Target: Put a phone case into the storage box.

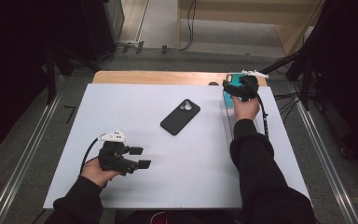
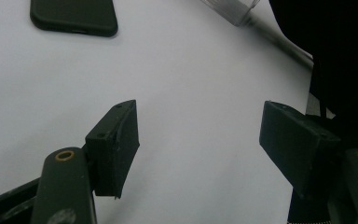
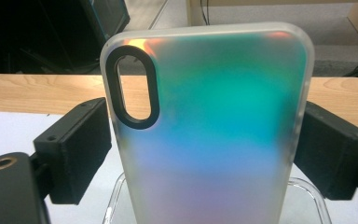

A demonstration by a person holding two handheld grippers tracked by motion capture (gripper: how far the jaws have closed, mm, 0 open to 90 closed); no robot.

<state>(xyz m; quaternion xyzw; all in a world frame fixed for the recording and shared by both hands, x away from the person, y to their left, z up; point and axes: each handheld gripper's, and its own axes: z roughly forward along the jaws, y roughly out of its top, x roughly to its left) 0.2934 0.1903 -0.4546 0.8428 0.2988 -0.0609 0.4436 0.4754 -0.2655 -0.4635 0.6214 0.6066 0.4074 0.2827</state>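
- The iridescent phone case (image 3: 209,135) stood upright in a clear stand (image 3: 307,196) at the table's far right, long axis vertical, between the right gripper (image 1: 237,88)'s pads.
- Those pads touched its edges; the left gripper (image 1: 140,157), well away, was released and empty.

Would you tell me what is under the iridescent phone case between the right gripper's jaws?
A clear plastic stand rises beneath the iridescent phone case, on the white table. The case's frosted back hides the stand's middle.

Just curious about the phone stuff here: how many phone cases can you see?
2. A black matte phone case lies flat mid-table; a frosted iridescent teal case stands upright between the right gripper jaws at the far right. Others may be hidden.
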